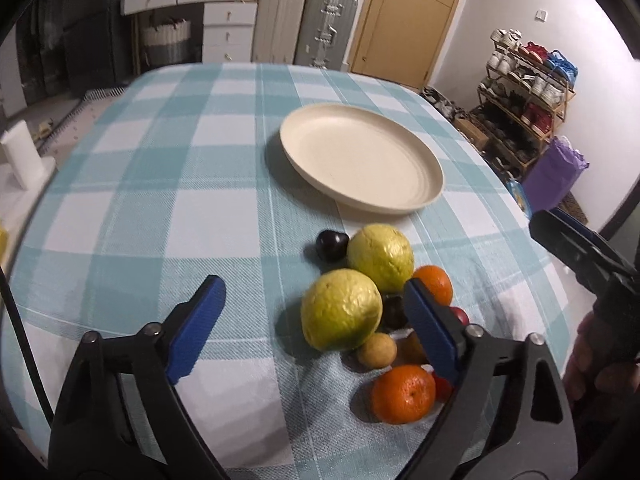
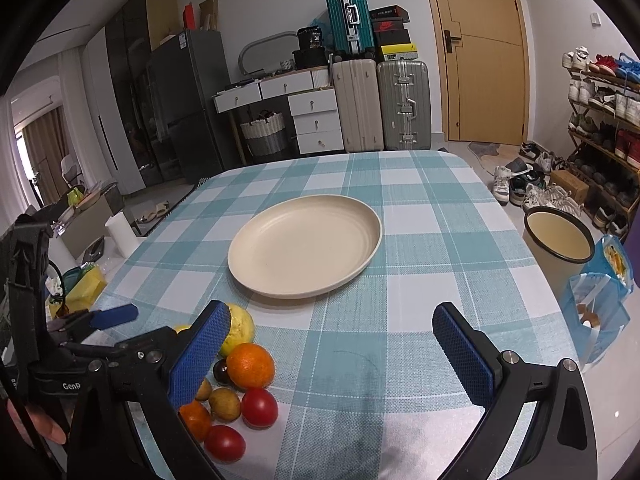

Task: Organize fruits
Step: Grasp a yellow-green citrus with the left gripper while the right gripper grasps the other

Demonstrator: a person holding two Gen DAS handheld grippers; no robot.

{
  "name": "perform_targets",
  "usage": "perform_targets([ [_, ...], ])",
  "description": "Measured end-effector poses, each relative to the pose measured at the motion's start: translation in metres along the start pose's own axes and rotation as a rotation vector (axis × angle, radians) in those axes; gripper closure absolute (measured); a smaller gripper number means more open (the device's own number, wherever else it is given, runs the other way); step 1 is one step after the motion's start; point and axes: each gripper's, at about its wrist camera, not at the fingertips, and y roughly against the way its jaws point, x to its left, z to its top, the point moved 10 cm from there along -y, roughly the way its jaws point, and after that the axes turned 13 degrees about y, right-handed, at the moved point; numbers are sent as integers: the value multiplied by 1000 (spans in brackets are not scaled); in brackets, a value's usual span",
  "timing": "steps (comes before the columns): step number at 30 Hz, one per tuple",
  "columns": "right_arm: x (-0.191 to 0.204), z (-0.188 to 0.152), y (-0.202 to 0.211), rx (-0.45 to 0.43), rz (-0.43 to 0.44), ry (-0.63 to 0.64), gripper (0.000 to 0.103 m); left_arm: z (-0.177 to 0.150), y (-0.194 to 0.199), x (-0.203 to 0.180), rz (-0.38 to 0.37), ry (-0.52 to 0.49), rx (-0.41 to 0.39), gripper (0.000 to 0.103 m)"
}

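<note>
A heap of fruit lies on the checked tablecloth (image 1: pixel 160 220), in front of an empty cream plate (image 1: pixel 360 160). It holds two yellow-green guavas (image 1: pixel 340 316) (image 1: pixel 380 256), two oranges (image 1: pixel 404 394) (image 1: pixel 434 282), a dark plum (image 1: pixel 332 246), a small tan fruit (image 1: pixel 376 350) and red fruits (image 2: pixel 259 408). My left gripper (image 1: pixel 312 286) is open just above the heap. The nearer guava sits between its blue pads, close to the right one, and neither pad touches it. My right gripper (image 2: pixel 331 312) is open over bare cloth, right of the heap and short of the plate (image 2: pixel 304 248).
Off the table's right edge stand a beige bin (image 2: pixel 558 248) and a blue bag (image 2: pixel 600 312), with a shoe rack (image 2: pixel 600 128) behind. A white roll (image 2: pixel 122 234) stands off the left edge. Suitcases (image 2: pixel 404 104) and drawers line the far wall.
</note>
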Motion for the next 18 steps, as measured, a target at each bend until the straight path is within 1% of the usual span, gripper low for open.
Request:
perform_targets([
  [3, 1, -2, -5, 8, 3, 1, 0, -6, -6, -1, -34, 16, 40, 17],
  [5, 1, -3, -8, 16, 5, 2, 0, -8, -11, 0, -45, 24, 60, 21],
  [7, 1, -3, -12, 23, 5, 1, 0, -10, -17, 1, -67, 37, 90, 29],
  [8, 1, -3, -14, 26, 6, 1, 0, -11, -20, 1, -83, 46, 107, 32],
  [10, 1, -3, -18, 32, 8, -1, 0, -14, -27, 2, -115, 67, 143, 43],
  [11, 1, -3, -20, 34, 10, 0, 0, -16, -30, 0, -146, 79, 164, 46],
  [12, 2, -3, -22, 36, 12, 1, 0, -17, -33, -1, -183, 91, 187, 55],
  [13, 2, -4, -23, 39, 13, 2, 0, -19, -34, -2, -209, 99, 206, 57],
  [15, 3, -4, -26, 45, 18, 5, 0, -19, -37, -1, -233, 112, 219, 57],
  [18, 6, -2, -31, 47, 42, 6, 0, -18, -38, 0, -241, 99, 219, 58],
])
